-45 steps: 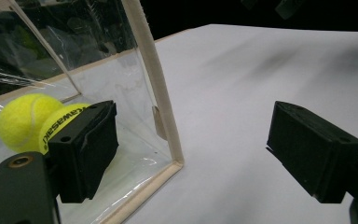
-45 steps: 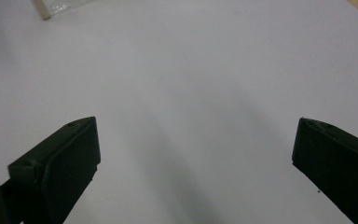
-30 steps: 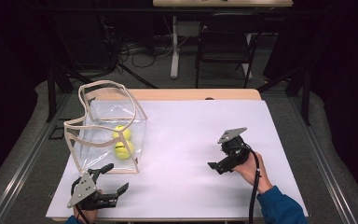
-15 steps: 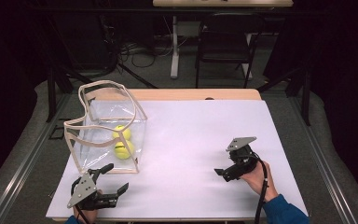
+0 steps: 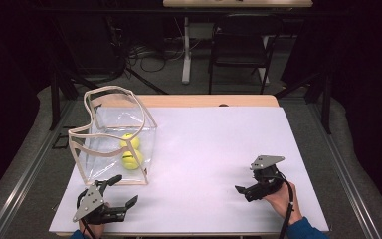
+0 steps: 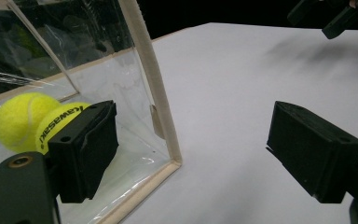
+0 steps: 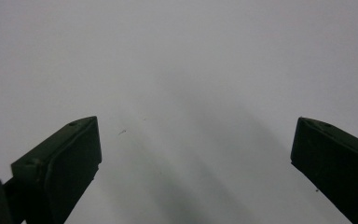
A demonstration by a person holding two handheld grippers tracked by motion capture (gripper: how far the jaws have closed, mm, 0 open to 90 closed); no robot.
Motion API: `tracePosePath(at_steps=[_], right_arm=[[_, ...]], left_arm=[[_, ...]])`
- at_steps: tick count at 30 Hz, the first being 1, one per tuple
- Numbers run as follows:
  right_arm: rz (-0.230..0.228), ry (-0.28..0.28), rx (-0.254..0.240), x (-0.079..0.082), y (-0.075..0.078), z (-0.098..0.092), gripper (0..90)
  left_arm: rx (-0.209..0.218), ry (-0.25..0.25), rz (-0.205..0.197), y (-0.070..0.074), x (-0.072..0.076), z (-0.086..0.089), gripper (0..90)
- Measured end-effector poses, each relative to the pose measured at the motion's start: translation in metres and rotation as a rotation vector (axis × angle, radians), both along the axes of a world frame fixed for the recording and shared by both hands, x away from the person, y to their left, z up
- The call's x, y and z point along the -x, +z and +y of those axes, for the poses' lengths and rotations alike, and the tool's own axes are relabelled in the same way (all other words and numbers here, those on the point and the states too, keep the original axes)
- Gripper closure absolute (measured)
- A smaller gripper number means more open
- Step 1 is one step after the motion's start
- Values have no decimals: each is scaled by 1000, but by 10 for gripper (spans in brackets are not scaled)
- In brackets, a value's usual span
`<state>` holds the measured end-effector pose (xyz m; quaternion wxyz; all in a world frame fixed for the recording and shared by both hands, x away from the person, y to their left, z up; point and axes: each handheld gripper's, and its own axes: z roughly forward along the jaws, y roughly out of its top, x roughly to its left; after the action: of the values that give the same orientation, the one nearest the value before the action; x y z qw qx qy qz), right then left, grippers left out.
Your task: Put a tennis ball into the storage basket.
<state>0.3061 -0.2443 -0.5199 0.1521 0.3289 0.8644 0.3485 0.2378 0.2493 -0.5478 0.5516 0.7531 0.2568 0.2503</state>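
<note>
A clear plastic bag [image 5: 104, 149] with beige trim stands open on the left of the white table [image 5: 214, 144]. Two yellow tennis balls [image 5: 131, 151] lie inside it. My left gripper [image 5: 123, 190] rests near the front edge just in front of the bag, jaws open and empty. In the left gripper view the bag's corner trim [image 6: 151, 84] rises between the jaws of the left gripper [image 6: 198, 149], and the balls [image 6: 32, 121] show through the wall behind the left jaw. My right gripper [image 5: 244, 191] hovers low at the front right, open and empty. Its jaws [image 7: 193, 163] frame bare table.
The right gripper [image 6: 335, 14] appears far off at the top right of the left gripper view. Beyond the table stand a chair [image 5: 238, 50], a desk leg [image 5: 185, 50] and floor cables. Metal rails run along both table sides.
My right gripper has moved toward the table's front edge and lower, and its hand has drawn back. The left gripper and the bag have stayed put.
</note>
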Motion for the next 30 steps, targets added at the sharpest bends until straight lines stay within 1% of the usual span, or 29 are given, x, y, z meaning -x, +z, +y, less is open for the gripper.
tracePosePath(at_steps=[3, 9, 18, 21, 22, 27, 30], right_arm=[[3, -7, -7, 4, -4, -3, 10], [-4, -15, -3, 14, -12, -6, 10], [-15, -31, -12, 26, -21, -10, 7], [-4, -39, -15, 31, -26, -11, 2], [-7, -41, -20, 32, -27, -12, 3], [-2, -51, -17, 36, -28, -14, 0], [-5, -56, -29, 37, -29, -15, 0]], left_arm=[[1, 0, -3, 0, 0, 0, 159], [-1, -1, 0, -1, -1, 0, 159], [-3, -2, 5, -1, -1, -1, 159], [-1, -2, 6, -2, -1, -1, 159], [-2, -2, 6, -1, -1, -1, 159], [-4, 0, 7, -2, -1, -1, 159], [-5, 1, 8, -2, -1, -1, 159]])
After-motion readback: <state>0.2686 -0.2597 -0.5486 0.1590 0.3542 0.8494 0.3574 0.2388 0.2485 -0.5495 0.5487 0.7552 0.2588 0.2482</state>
